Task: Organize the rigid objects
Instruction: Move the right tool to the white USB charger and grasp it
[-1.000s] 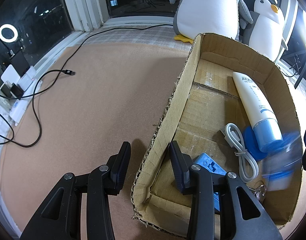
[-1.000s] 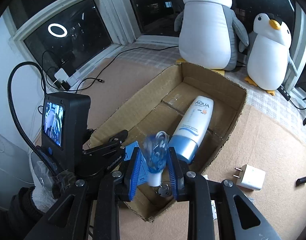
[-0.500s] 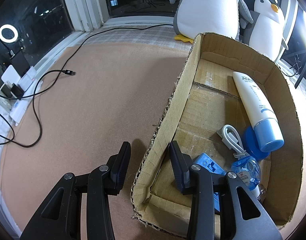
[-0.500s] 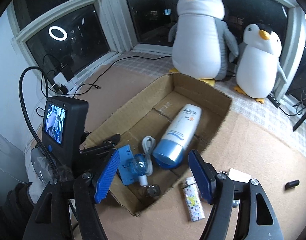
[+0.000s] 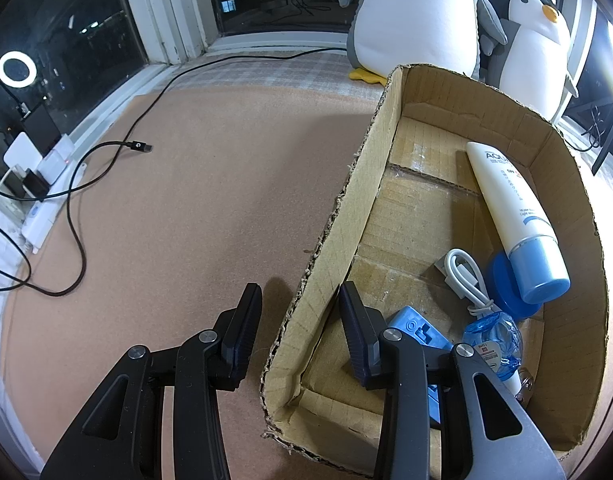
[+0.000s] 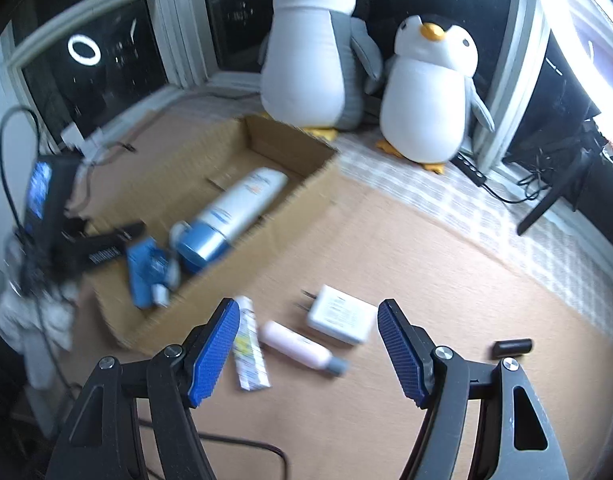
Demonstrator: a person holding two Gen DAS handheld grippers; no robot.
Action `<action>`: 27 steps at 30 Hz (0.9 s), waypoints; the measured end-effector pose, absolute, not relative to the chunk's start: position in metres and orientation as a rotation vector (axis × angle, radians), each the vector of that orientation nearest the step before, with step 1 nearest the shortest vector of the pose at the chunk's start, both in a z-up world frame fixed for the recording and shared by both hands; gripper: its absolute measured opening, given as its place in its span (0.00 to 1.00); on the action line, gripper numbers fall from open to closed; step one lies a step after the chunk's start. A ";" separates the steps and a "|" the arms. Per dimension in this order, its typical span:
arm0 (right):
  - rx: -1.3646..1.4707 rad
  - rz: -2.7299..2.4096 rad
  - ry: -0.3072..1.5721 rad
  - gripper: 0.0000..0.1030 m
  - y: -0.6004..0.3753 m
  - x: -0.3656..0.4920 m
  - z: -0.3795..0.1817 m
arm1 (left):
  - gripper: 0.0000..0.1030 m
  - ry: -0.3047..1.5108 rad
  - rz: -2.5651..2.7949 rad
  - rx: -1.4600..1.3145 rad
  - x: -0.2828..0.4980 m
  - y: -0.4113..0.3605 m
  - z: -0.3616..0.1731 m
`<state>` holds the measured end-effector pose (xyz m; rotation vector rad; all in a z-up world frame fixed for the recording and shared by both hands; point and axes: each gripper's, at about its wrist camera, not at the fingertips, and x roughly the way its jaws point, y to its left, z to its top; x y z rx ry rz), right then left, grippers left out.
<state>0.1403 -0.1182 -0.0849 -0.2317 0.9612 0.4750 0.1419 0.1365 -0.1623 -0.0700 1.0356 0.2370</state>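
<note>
From my remote seat, the one brand I can read is "AQUA", its last letter cut off at the curve, printed in blue near the flat end of the white tube [image 5: 506, 204] lying in the cardboard box [image 5: 346, 216]. Lower on the tube sit small words beginning "Water" and "Light". The small clear bottle [image 5: 494, 340] carries a red-and-white label too fine to read.

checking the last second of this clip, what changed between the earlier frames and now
The right gripper let go of the small clear blue bottle, which now lies in the cardboard box, and pulled back, open, over the pink tube and white charger. The left gripper kept straddling the box wall; the sunscreen tube stayed put.
</note>
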 end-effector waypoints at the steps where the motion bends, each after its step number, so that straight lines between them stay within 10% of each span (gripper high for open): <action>1: -0.250 0.472 0.966 0.66 -0.120 0.141 -0.088 | 0.37 1.036 0.238 -0.070 0.142 0.137 -0.162; 27: -0.451 0.472 1.068 0.65 -0.116 0.181 -0.149 | 0.37 1.041 0.241 -0.074 0.141 0.139 -0.162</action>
